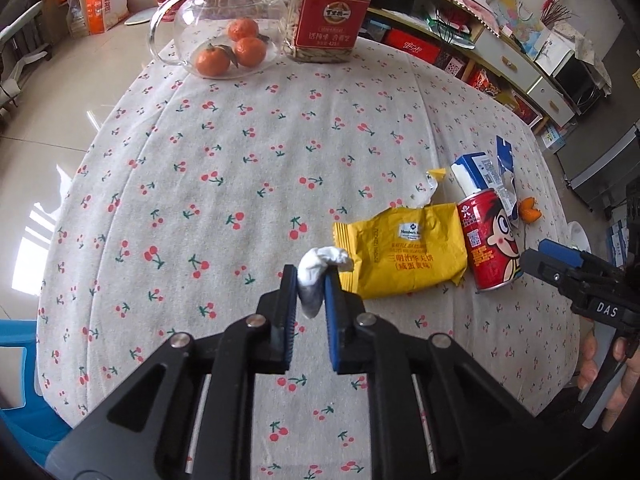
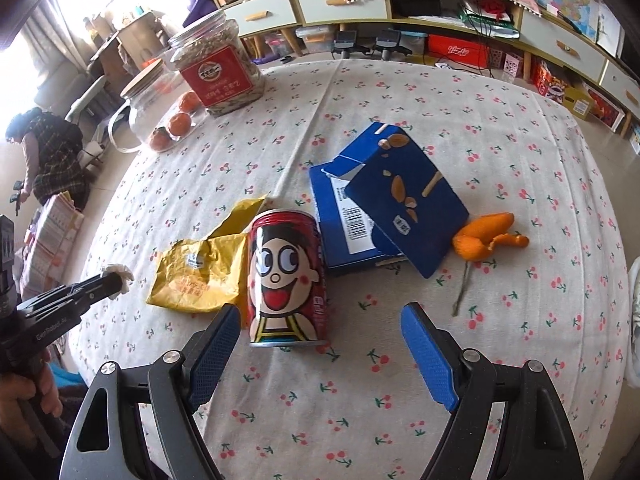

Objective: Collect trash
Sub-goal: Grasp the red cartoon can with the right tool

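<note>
While the left gripper pinches a crumpled white tissue wad, the upright red cartoon-face drink can stands just ahead-left of the wide-open, empty right gripper, the nearer one.

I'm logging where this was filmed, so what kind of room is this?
Probably a home living or dining room: a table under a cherry-print tablecloth, a glass teapot with tangerines beside it, and cluttered shelves with drawers along the wall.
</note>
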A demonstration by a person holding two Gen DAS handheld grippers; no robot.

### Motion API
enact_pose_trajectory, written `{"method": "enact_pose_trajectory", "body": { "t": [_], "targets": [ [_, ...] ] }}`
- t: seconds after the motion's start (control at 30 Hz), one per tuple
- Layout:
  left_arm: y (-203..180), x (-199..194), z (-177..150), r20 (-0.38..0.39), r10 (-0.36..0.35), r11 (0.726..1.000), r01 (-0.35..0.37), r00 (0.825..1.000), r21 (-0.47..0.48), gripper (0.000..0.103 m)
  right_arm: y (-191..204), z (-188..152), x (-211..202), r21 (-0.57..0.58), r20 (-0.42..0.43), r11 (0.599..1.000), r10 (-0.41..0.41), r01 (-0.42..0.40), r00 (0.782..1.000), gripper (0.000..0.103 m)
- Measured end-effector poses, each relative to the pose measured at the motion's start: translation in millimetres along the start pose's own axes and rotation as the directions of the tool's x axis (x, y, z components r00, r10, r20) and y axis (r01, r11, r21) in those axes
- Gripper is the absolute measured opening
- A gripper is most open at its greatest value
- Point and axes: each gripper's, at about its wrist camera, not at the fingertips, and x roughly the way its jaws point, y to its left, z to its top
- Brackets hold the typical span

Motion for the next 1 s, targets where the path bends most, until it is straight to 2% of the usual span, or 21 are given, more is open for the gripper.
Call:
{"method": "enact_pose_trajectory", "body": {
  "t": [0.3,0.43,0.53,0.73,1.0],
  "targets": [
    [5,-2,1,0.001,-0.013,1.000,0.013,1.000,-0.016,0.014,14,6,31,0.003,-0.047,1.000,0.023,-0.023,0.999,0.080],
    [9,-3,2,0.002,-0.021,0.999,0.021,1.000,-0.026,0.014,17,6,43,0.006,-0.070,0.999,0.034,-0.033,0.997,0.069],
    [10,-3,2,0.004,-0.024,0.999,0.024,1.000,-0.029,0.014,17,7,48,0.006,-0.079,0.999,0.036,-0.036,0.996,0.054],
    [4,-2,2,0.006,-0.033,0.999,0.033,0.999,-0.018,0.014,17,5,41,-0.006,-0.058,0.999,0.034,-0.034,0.998,0.054],
    [-19,-2,7,0.021,-0.067,0.998,0.067,0.998,0.014,0.014,7,-3,1,-0.020,0.010,0.999,0.027,-0.027,1.000,0.054]
  ]
}}
